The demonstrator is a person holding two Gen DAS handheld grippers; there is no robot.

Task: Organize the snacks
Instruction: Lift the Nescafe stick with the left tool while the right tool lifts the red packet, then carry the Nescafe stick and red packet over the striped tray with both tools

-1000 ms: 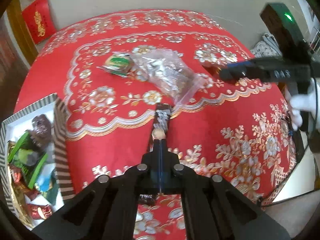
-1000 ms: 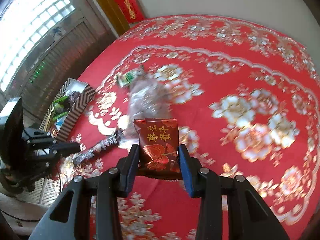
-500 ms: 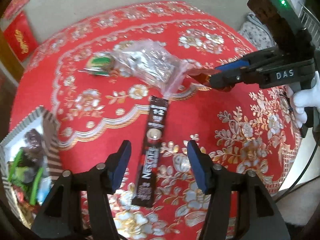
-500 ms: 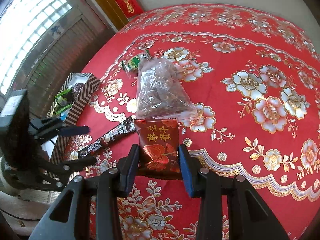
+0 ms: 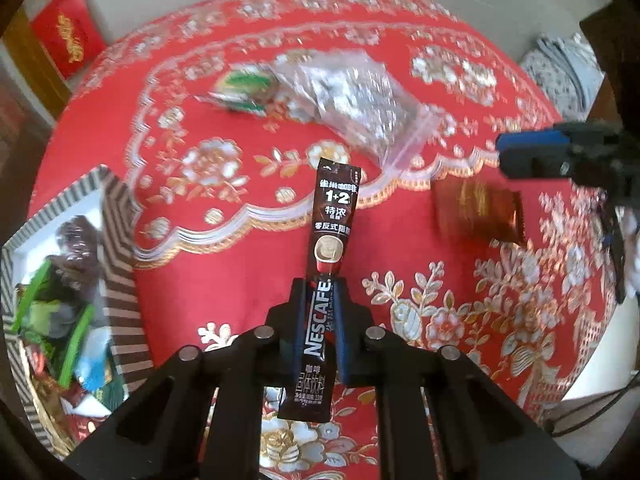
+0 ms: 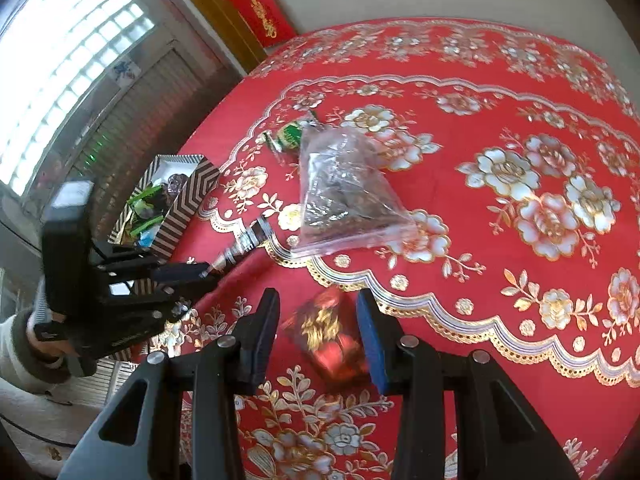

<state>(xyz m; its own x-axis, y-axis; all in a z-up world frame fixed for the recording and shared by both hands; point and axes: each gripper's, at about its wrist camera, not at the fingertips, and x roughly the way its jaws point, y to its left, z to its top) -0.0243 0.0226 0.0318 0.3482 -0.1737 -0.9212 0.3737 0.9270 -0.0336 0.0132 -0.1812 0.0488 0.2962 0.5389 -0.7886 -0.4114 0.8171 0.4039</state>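
The left gripper (image 5: pixel 320 292) was closed on the coffee stick (image 5: pixel 326 256), whose long axis pointed up the frame. The striped box (image 5: pixel 120 264) lay at lower left. The right gripper (image 6: pixel 316 336) stood open over the red packet (image 6: pixel 330 338), touching nothing.

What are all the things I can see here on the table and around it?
tablecloth: one, red with gold and silver flowers, over the table
coffee stick: one, dark brown, gripped in the left claw
red packet: one, red and gold, blurred, on the cloth below the right claw
clear bag: one, see-through with dark contents, mid-table
green packet: one, green, beside the bag's far end
striped box: one, brown and white stripes, at the table's edge, holding several snacks
wall hanging: one, red with gold
window: one, bright
left claw: black, shut on the stick
right claw: black and blue, pads clear of the packet
hand: one, holding the left claw
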